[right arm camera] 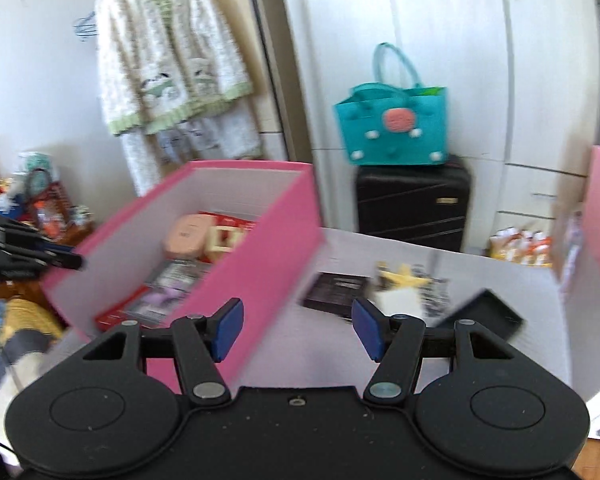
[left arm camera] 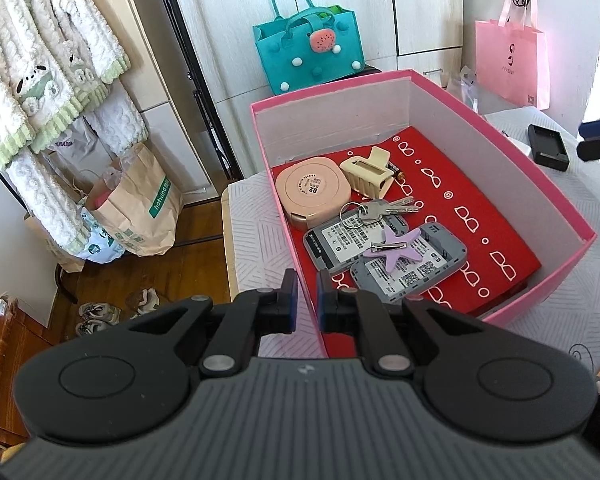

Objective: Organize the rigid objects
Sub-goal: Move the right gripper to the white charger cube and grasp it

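The pink box stands on the table and holds a peach case, a cream hair claw, keys, two grey devices and a purple star clip. My left gripper is shut on the box's near-left wall, which runs between its blue pads. In the blurred right wrist view my right gripper stands open and empty over the table, right of the pink box. Ahead of it lie a yellow star, a white block, a black flat piece and a black tray.
A teal felt bag sits on a black suitcase behind the table. A pink paper bag hangs at the right. The black charger cradle lies right of the box. The table's left edge drops to a wooden floor.
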Tool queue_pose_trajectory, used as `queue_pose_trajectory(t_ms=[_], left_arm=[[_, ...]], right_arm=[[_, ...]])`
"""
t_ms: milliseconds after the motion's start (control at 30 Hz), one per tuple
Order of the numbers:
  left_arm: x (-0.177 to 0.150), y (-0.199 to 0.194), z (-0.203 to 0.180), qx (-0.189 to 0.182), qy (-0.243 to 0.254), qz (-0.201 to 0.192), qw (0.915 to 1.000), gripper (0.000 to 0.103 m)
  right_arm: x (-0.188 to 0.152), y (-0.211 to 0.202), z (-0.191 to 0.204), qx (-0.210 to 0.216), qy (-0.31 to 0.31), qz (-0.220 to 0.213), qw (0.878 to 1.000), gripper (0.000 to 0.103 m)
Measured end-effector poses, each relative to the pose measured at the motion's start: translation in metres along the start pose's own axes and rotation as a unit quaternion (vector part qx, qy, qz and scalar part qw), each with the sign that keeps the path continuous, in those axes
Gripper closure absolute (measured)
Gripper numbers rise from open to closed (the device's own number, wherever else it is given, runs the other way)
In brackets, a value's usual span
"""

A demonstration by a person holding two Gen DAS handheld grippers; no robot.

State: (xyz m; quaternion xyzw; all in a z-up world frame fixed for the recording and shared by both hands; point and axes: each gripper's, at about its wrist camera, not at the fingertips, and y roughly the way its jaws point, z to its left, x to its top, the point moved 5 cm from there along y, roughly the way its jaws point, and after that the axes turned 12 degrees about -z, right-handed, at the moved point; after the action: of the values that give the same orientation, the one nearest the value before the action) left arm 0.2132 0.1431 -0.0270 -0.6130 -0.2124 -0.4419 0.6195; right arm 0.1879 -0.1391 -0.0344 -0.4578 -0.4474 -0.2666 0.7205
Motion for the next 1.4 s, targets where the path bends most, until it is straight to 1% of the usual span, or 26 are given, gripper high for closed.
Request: queue_pose_trajectory(t_ms=[100,267,367,467,500,567,633,767,800,833,867,967,1100,1233,1400], left_arm=[[0.000,-0.003,0.003,-0.009,-0.015,0.006,0.9998,0.094],[0.000,-0.003,0.003,-0.008,-0.013,0.004,0.9999,0.094],[0.000,-0.003,0.003,-0.008,-0.014,0.005,0.9999,0.094],[0.000,-0.003,0.003,-0.007,-0.014,0.006,0.9999,0.094],[0.000,-0.003,0.002,-0.006,-0.013,0.006,0.9999,0.094],[0.000,-0.002,0.002,-0.007,-0.016,0.008,0.9998,0.094],[0.000,-0.001,0.002,-0.007,-0.016,0.010,0.9998,0.094],[0.000,0.000,0.002,-0.006,-0.016,0.010,0.9998,0.094],[0.000,0.000,0.002,-0.006,-0.016,0.010,0.9998,0.094],[0.001,0.000,0.002,-0.006,-0.017,0.010,0.9998,0.094],[0.000,0.000,0.002,-0.007,-0.017,0.010,0.9998,0.094],[0.000,-0.001,0.003,-0.005,-0.016,0.010,0.9998,0.094],[0.001,-0.001,0.002,-0.005,-0.015,0.010,0.9998,0.094],[0.001,-0.001,0.002,-0.005,-0.015,0.010,0.9998,0.094],[0.001,0.002,0.003,-0.005,-0.021,0.007,0.9997,0.094]], right_arm=[[-0.012,0.000,-0.012,-0.015,-0.008,-0.009,1.000,0.038],[-0.027,0.013,-0.025,-0.029,-0.032,0.000,0.999,0.036],[-0.031,0.025,-0.034,-0.044,-0.040,0.000,0.998,0.035],[-0.036,0.040,-0.036,-0.058,-0.082,0.000,0.995,0.035],[-0.036,0.046,-0.038,-0.069,-0.101,-0.001,0.992,0.035],[-0.038,0.059,-0.044,-0.106,-0.135,-0.006,0.985,0.035],[-0.039,0.072,-0.050,-0.107,-0.144,-0.002,0.984,0.035],[-0.036,0.090,-0.061,-0.076,-0.106,0.010,0.991,0.035],[-0.037,0.095,-0.063,-0.071,-0.097,0.016,0.993,0.038],[-0.038,0.098,-0.065,-0.069,-0.088,0.020,0.994,0.049],[-0.037,0.100,-0.067,-0.064,-0.072,0.019,0.995,0.058],[-0.035,0.100,-0.070,-0.057,-0.036,0.038,0.997,0.058],[-0.041,0.090,-0.064,-0.053,-0.028,0.055,0.997,0.058],[-0.047,0.078,-0.060,-0.030,0.011,0.081,0.996,0.057],[-0.053,0.068,-0.052,-0.023,0.011,0.095,0.995,0.057]])
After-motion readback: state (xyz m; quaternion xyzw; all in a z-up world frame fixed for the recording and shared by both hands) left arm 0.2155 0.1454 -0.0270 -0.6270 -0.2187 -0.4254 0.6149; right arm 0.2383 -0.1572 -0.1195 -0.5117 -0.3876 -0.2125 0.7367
